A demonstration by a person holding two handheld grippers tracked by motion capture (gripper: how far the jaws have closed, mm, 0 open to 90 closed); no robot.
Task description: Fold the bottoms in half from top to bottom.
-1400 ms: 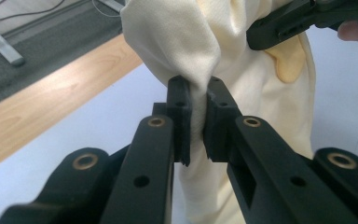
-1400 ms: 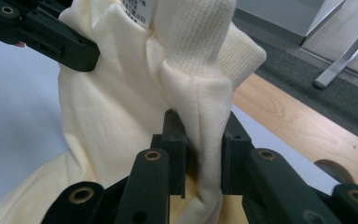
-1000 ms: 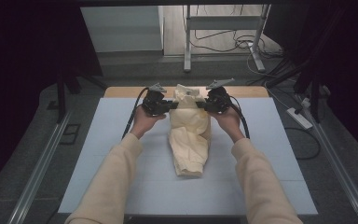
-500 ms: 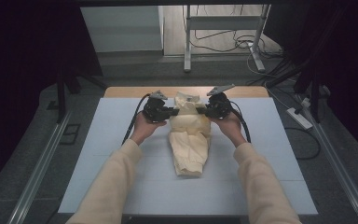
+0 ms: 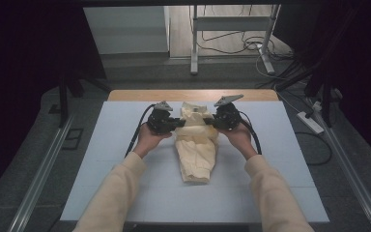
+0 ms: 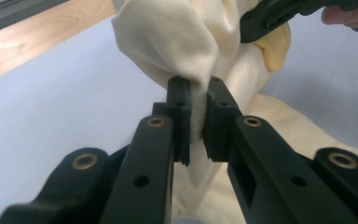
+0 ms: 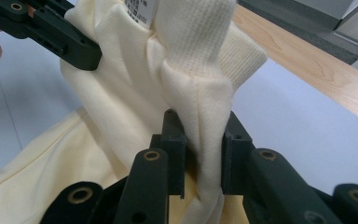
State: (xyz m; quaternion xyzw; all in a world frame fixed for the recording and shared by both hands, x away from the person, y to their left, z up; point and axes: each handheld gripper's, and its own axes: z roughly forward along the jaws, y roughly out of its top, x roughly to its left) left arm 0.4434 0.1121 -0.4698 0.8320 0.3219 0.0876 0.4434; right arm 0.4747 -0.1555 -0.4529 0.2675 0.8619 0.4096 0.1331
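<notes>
We hold the cream garment (image 5: 196, 145) pinched at its far end, left gripper (image 6: 196, 119) and right gripper (image 7: 203, 154) each clamped on a fold, equally near, its length running from them toward us down the white mat (image 5: 101, 159).

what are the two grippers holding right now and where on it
Both hold the cream garment: the left gripper pinches a fold at its far end, the right gripper a fold below the ribbed edge.
</notes>
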